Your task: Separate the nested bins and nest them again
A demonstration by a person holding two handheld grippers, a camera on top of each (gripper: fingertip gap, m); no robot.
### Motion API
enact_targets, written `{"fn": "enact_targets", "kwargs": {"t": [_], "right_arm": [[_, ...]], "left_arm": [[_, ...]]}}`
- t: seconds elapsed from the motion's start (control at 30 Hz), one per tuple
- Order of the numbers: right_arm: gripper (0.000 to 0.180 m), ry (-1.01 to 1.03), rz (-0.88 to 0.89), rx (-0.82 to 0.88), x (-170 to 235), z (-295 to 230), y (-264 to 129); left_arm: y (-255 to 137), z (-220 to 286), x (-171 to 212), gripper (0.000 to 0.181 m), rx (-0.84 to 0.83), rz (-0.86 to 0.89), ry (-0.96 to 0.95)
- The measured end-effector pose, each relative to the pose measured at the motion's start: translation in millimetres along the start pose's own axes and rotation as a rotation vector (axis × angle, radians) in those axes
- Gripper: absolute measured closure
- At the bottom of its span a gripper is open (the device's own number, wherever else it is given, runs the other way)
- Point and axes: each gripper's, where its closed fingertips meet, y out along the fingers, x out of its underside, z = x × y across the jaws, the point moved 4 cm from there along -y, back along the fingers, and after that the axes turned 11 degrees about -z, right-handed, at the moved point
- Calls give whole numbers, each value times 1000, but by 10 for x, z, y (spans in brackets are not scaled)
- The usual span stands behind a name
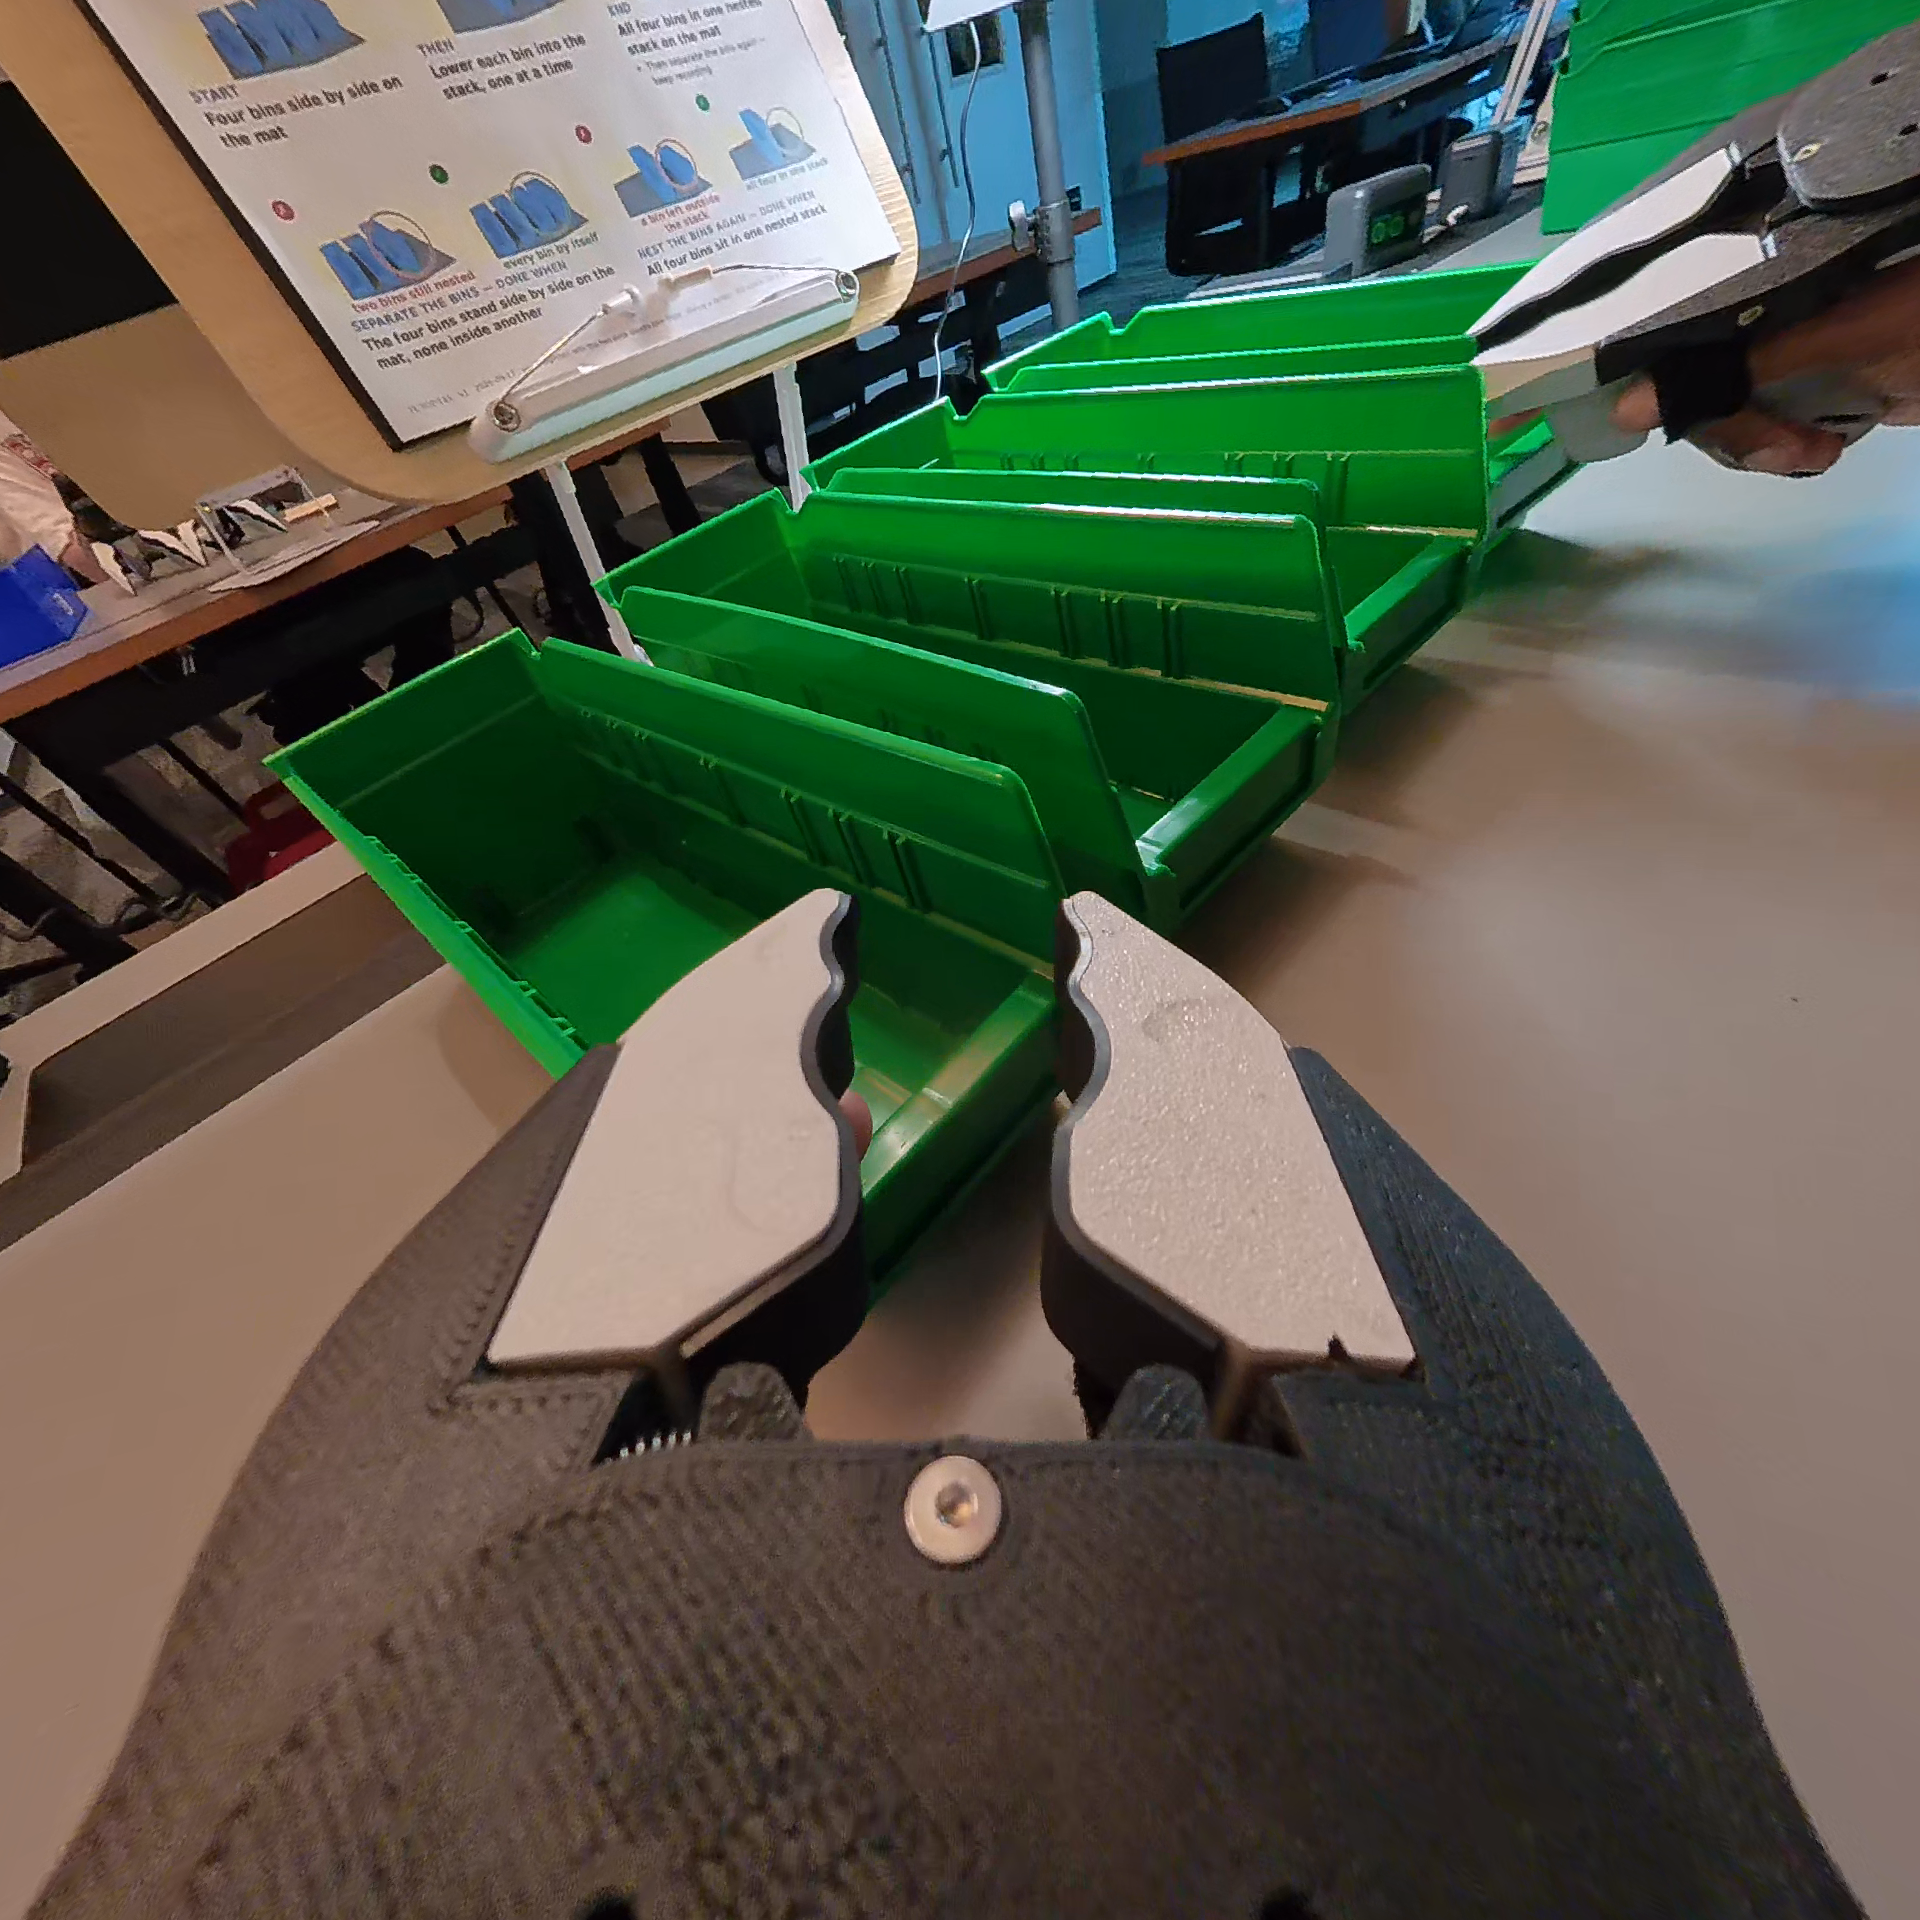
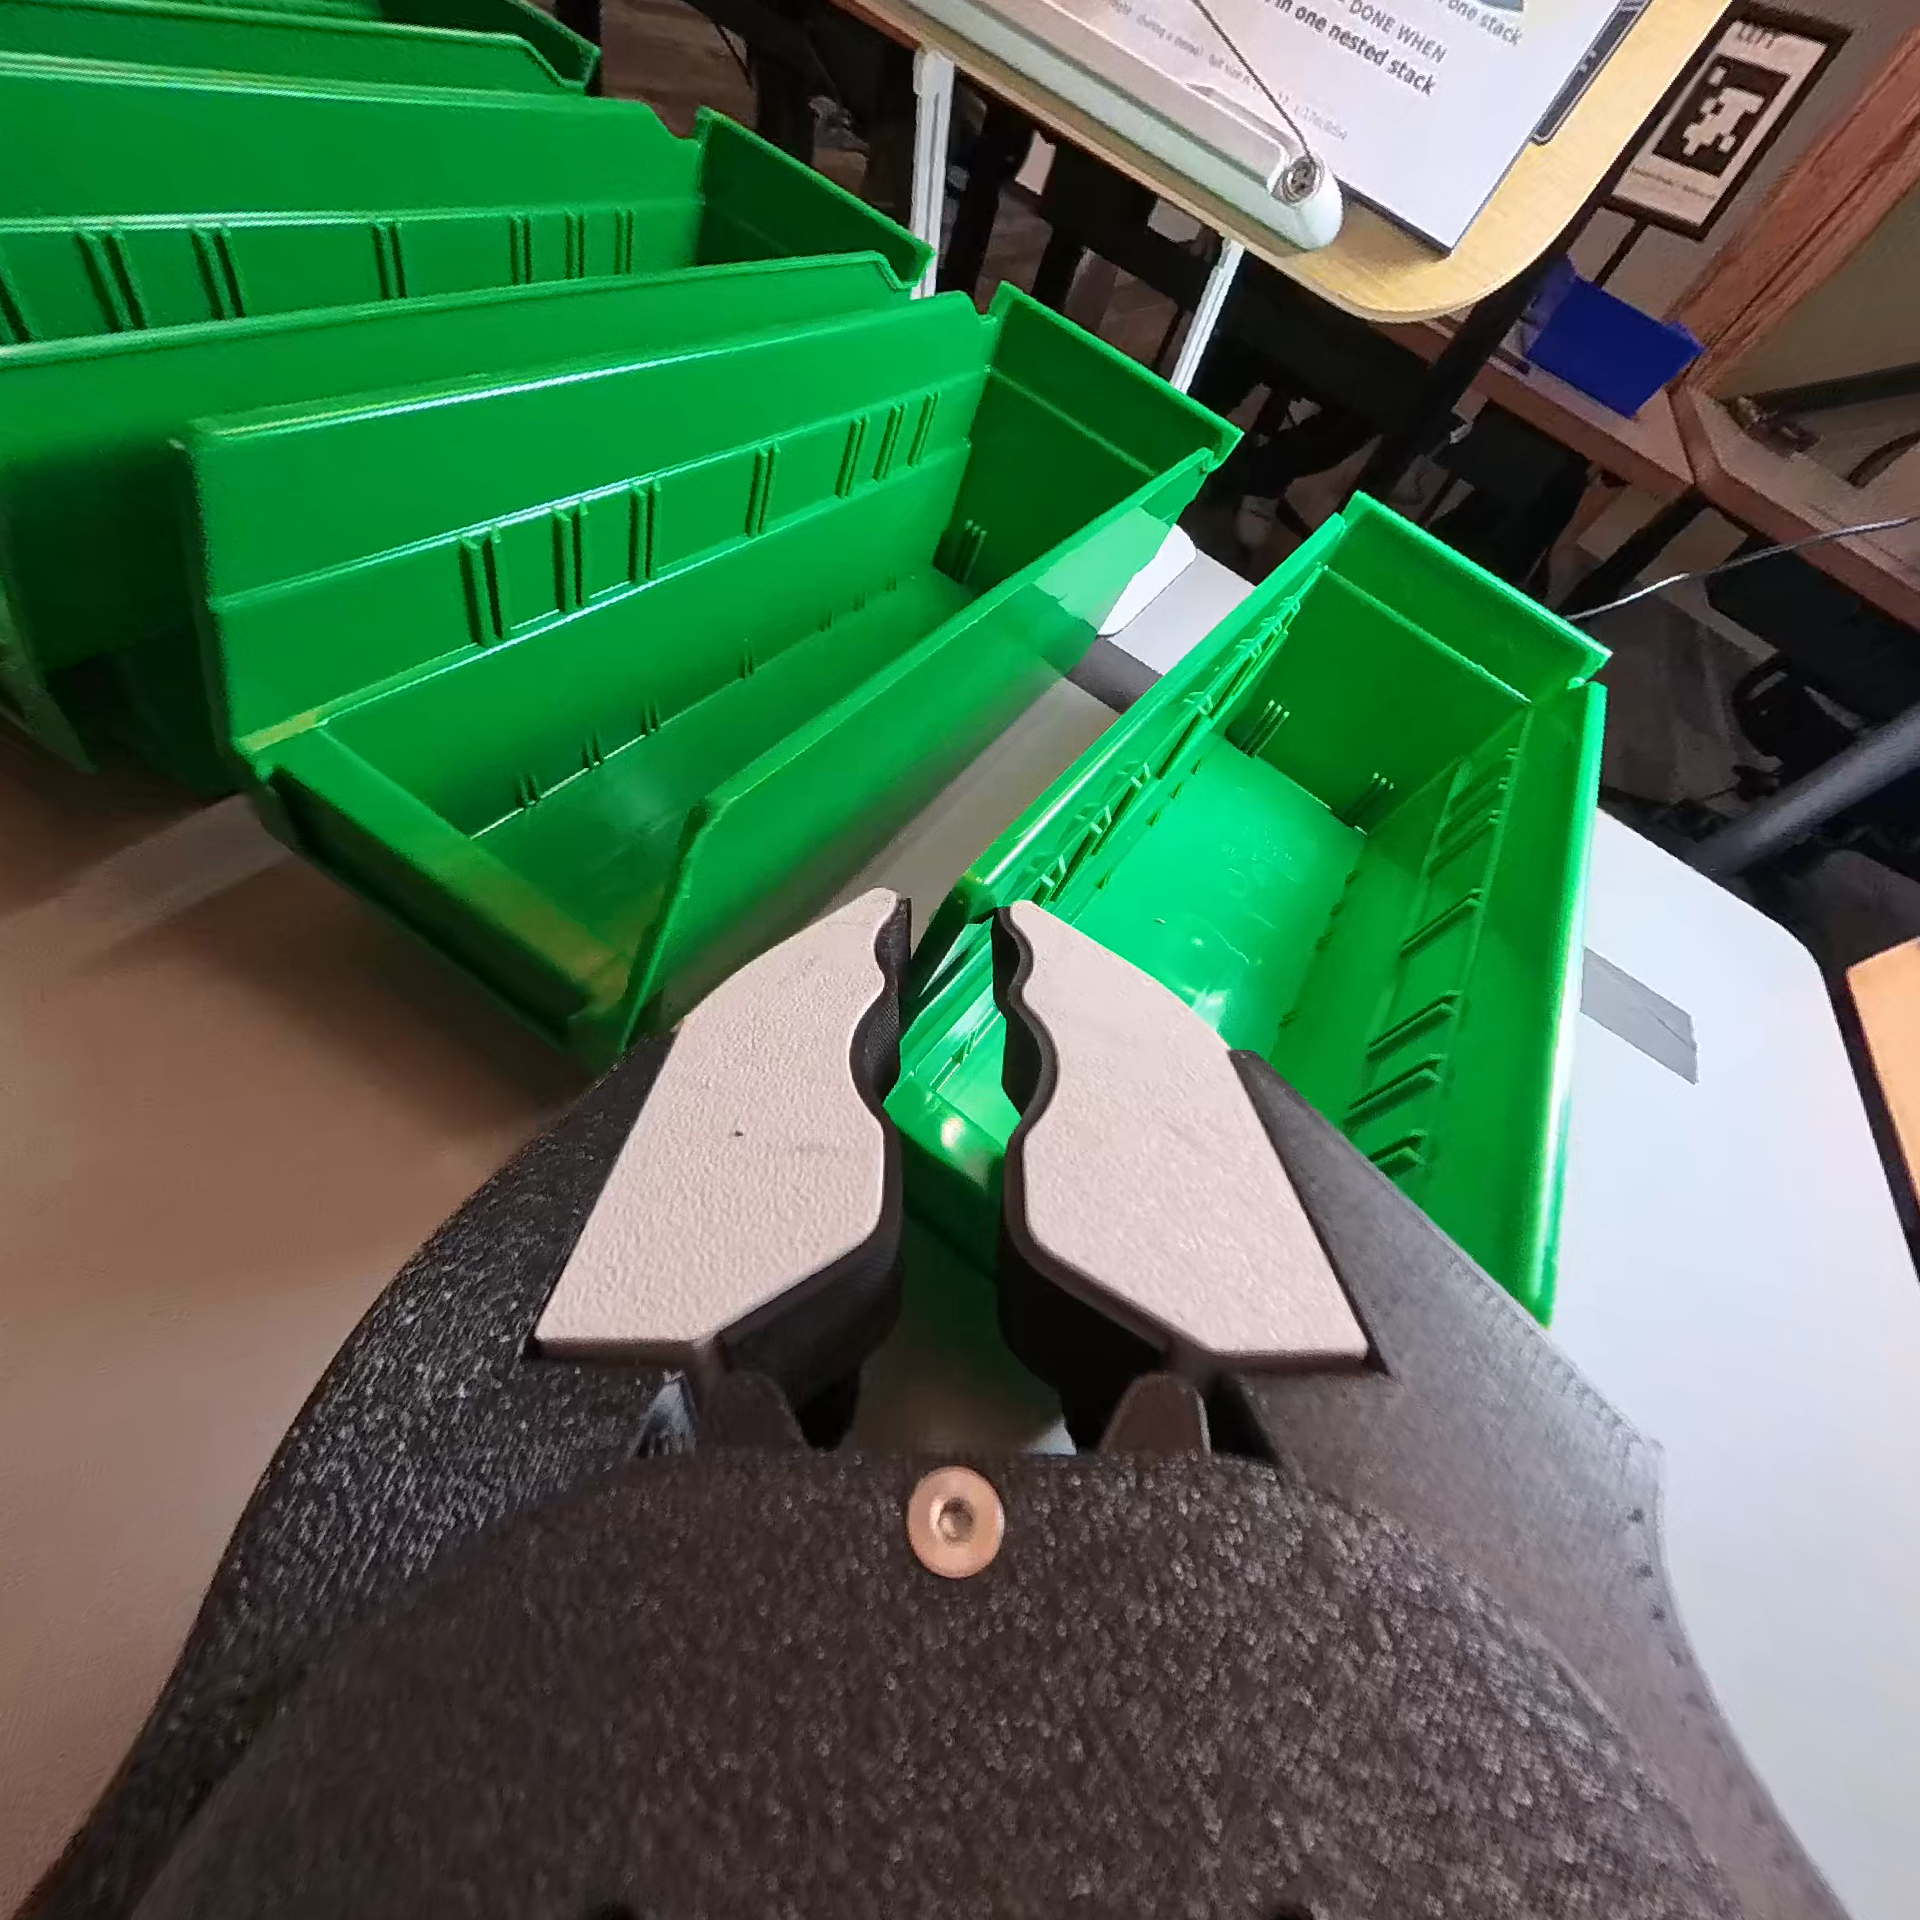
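Several green bins (image 1: 1039,582) stand side by side on a tan mat (image 1: 1558,1039). My left gripper (image 1: 951,914) is open and empty, with its jaws over the front end of the nearest bin (image 1: 623,914). My right gripper (image 2: 951,914) is shut on the left side wall of a green bin (image 2: 1299,831) near its front; this bin is angled away from its neighbour (image 2: 623,582) and looks tilted. In the left wrist view the other gripper (image 1: 1496,348), held by a gloved hand, is at the far end of the row.
A clipboard with an instruction sheet (image 1: 623,343) stands on a white stand behind the bins; it also shows in the right wrist view (image 2: 1195,104). A white table top with grey tape (image 2: 1714,1143) borders the mat. More green bins (image 1: 1662,104) are stacked at the far right. There is about 35 cm between the tips of the two grippers.
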Motion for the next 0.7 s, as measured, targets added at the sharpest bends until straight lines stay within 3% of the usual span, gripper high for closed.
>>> {"fn": "enact_targets", "kwargs": {"t": [0.2, 0.33, 0.53, 0.7], "right_arm": [[163, 40, 31, -5, -9, 31, 16], [151, 85, 136, -9, -172, 25, -164], [155, 194, 308, 5, -369, -5, -409], [159, 214, 347, 19, -326, -124, -367]], "left_arm": [[5, -3, 7, 145, -2, -2, -1], [0, -12, 1, 145, -6, 2, -2], [-7, -29, -6, 146, -21, 9, -11], [-14, -48, -11, 146, -28, 19, -32]]}}
